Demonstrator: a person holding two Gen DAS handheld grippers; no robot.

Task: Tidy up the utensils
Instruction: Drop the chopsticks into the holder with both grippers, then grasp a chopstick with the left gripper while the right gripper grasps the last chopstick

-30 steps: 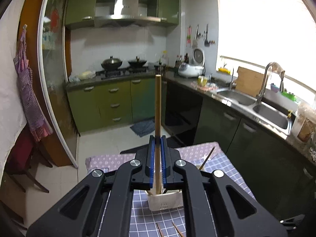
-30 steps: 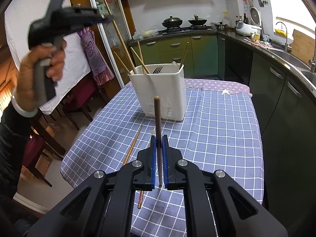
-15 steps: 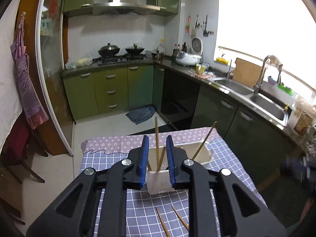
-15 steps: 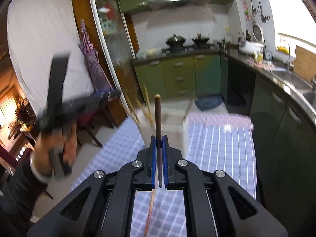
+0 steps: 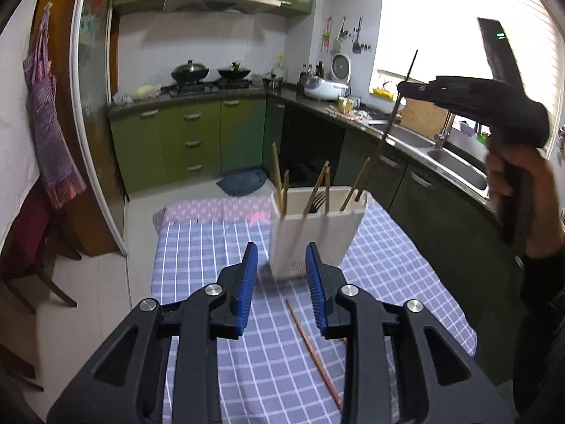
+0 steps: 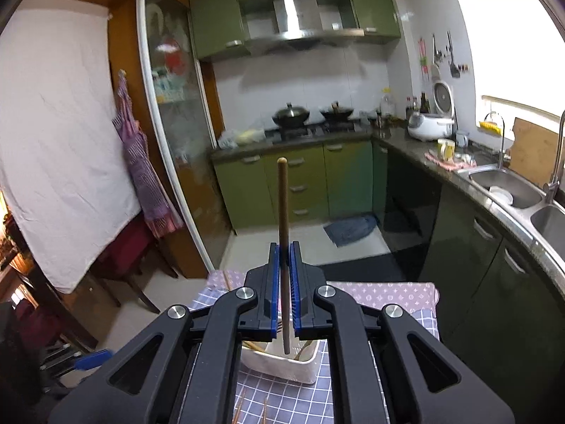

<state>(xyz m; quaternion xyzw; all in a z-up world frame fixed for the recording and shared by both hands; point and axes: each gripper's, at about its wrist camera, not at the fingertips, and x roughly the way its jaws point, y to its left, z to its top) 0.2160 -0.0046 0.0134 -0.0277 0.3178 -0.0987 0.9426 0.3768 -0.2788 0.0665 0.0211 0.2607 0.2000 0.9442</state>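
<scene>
Now your right tool (image 6: 285,282) clamps a chopstick (image 6: 283,212) above the holder (image 6: 282,367); your left tool (image 5: 282,282), opening and empty, faces the holder at twelve o'clock.

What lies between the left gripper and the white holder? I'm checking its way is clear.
In the left wrist view, only bare checked cloth lies between the left gripper, jaws opening and empty, and the holder; a loose chopstick lies nearer, below the jaws.

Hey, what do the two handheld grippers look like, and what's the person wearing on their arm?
Both the left gripper and the right gripper are matte black with angular linkage arms, cut-out openings, silver round bolts and blue finger pads. Seen from the left one, the right gripper has a black pistol-style handle and a small green light. The sleeve is dark.
</scene>
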